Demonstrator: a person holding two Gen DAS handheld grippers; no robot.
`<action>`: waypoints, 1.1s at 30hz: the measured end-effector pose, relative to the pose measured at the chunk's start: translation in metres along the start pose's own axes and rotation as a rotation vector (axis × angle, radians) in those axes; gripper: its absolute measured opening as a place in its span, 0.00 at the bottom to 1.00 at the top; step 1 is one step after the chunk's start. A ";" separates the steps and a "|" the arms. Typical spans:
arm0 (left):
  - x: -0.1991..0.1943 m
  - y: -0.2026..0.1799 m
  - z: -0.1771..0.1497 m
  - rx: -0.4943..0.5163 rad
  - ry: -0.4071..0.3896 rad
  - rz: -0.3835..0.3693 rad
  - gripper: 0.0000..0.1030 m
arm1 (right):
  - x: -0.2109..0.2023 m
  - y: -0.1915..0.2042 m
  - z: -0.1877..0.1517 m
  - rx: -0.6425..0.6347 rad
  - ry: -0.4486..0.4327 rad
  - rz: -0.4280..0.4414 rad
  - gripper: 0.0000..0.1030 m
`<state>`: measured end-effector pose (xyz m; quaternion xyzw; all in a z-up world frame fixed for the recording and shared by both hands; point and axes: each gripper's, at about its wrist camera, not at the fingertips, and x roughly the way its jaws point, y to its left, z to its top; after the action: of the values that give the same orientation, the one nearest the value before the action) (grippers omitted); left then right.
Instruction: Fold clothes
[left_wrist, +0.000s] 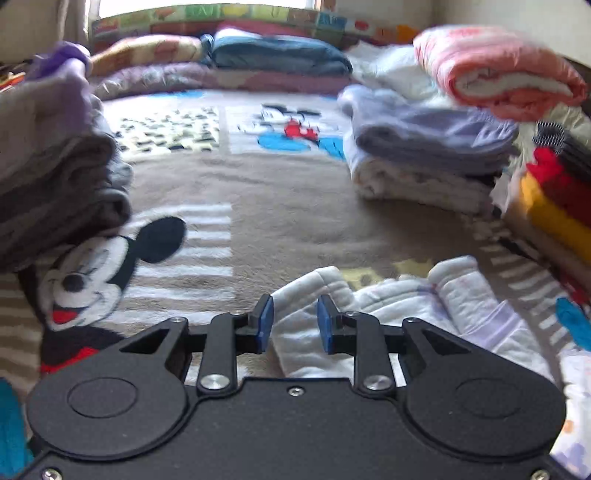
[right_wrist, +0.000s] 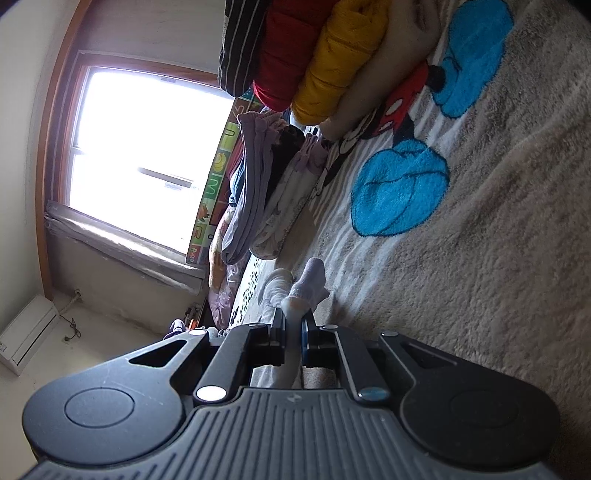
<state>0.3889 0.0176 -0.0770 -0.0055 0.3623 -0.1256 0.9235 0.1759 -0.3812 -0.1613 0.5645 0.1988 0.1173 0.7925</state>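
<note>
1. The blanket (left_wrist: 295, 206) is coloured taupe-brown, and is patterned with white stripes, a black, white and red cartoon mouse, and bright blue patches.
2. The garment (left_wrist: 388, 314) lying near the left claw (left_wrist: 295, 321) is seen as white, tinged with pale lilac.
3. Both claws are made in black, with blue pads (left_wrist: 266, 323).
4. A pale lilac layer is stacked on a white one in the folded pile (left_wrist: 424, 155).
5. The rolled blanket (left_wrist: 498, 70) is coloured coral pink, with a white lining.
6. In the right-hand stack (right_wrist: 314, 48), black with thin white stripes, red and mustard yellow are shown.
7. The left-hand pile (left_wrist: 55, 177) is seen in grey and lilac.
</note>
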 end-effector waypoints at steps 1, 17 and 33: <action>0.009 -0.004 -0.001 0.018 0.025 -0.019 0.22 | 0.000 -0.001 0.000 0.000 0.002 -0.004 0.09; -0.038 -0.055 -0.013 0.255 0.038 0.003 0.51 | 0.008 -0.003 -0.005 -0.011 0.016 -0.049 0.10; -0.016 -0.082 -0.031 0.253 0.123 0.109 0.10 | 0.003 0.001 -0.002 -0.005 -0.001 -0.020 0.10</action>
<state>0.3376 -0.0556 -0.0808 0.1385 0.3994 -0.1203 0.8983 0.1775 -0.3781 -0.1618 0.5606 0.2035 0.1097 0.7952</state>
